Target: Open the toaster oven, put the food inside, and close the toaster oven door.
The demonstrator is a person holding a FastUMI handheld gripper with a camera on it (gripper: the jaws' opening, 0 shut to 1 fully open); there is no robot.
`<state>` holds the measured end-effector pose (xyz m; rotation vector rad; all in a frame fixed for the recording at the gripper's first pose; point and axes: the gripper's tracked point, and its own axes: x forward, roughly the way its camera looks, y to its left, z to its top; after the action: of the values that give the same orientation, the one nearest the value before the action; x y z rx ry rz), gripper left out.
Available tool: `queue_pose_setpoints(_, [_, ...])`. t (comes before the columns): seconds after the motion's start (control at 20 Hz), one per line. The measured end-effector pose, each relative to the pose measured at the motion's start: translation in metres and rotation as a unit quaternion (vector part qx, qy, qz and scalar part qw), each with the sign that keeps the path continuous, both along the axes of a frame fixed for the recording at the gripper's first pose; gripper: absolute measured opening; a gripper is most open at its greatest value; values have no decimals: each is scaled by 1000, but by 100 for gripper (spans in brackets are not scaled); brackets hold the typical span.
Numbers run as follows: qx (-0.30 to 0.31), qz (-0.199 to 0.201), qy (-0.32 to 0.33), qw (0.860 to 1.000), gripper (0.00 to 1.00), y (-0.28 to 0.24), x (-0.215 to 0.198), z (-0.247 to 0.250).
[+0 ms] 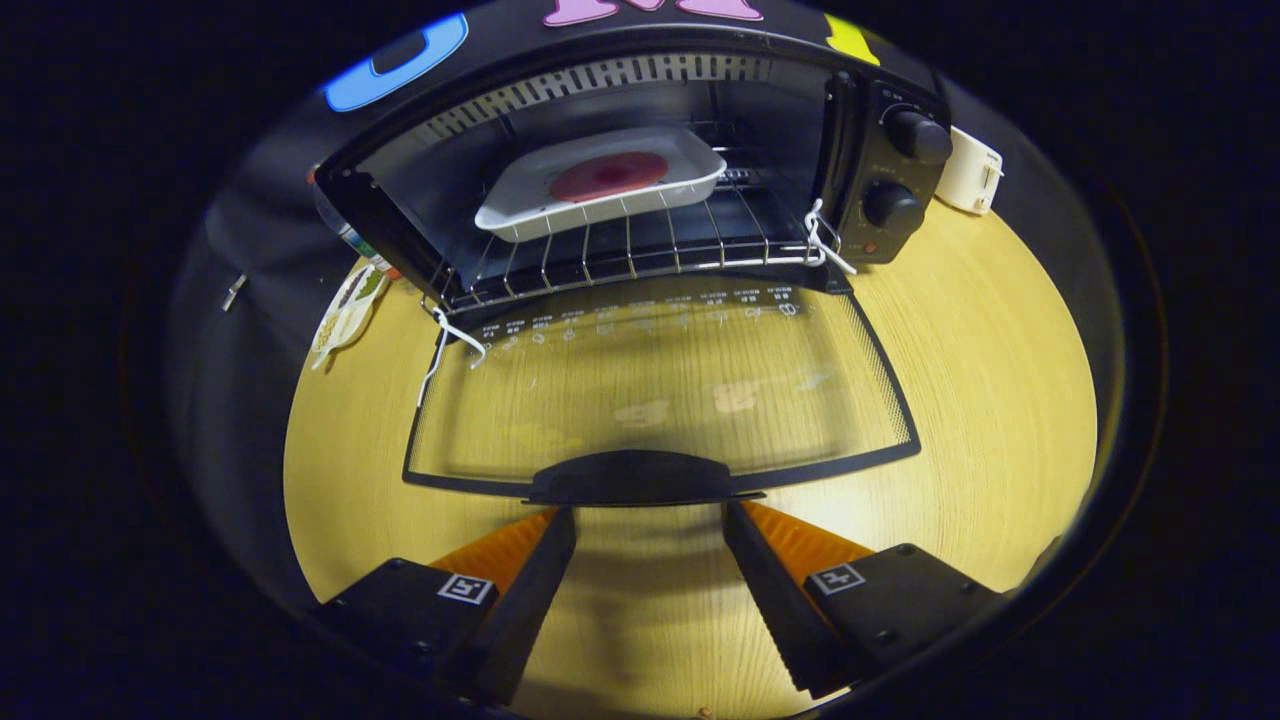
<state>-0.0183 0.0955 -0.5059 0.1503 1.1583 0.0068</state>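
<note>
Two fingers of the tongs stand spread wide apart, gripping nothing; their tips lie just short of the handle on the lowered door's outer edge, though contact cannot be told. Wood-grain table: carries everything described, with the toaster oven as landmark. Toaster oven: dark casing, open, its mouth facing the tongs. Glass door: folded fully down from the oven's front, lying flat just over the table and reaching toward the tongs; the table's grain shows through the pane. Wire rack: drawn partway out of the oven's cavity over the door hinge, with white cords tied at both front corners. White tray: rests on the rack inside the oven, slightly skewed. Food: a flat, round, reddish piece lying in the tray's middle. Two round knobs: stacked on the oven's side control panel. Small white appliance: stands on the table beyond that panel. Printed packet: lies on the table beside the oven's opposite corner.
</note>
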Motion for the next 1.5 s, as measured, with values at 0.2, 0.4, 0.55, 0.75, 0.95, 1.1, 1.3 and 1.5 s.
queue_pose_setpoints(0.2, [29, -19, -1, 999, 99, 9, 3, 17])
queue_pose_setpoints(0.4, [55, -45, -18, 997, 99, 10, 4, 43])
queue_pose_setpoints(0.55, [79, -62, -46, 994, 99, 11, 8, 69])
queue_pose_setpoints(0.75, [94, -55, -94, 990, 98, 12, 17, 98])
queue_pose_setpoints(0.95, [93, -24, -143, 985, 98, 15, 27, 125])
queue_pose_setpoints(1.1, [101, -18, -166, 981, 99, 13, 28, 141])
queue_pose_setpoints(1.3, [93, 7, -202, 975, 99, 2, 17, 169])
queue_pose_setpoints(1.5, [68, 59, -319, 944, 99, -23, 18, 255])
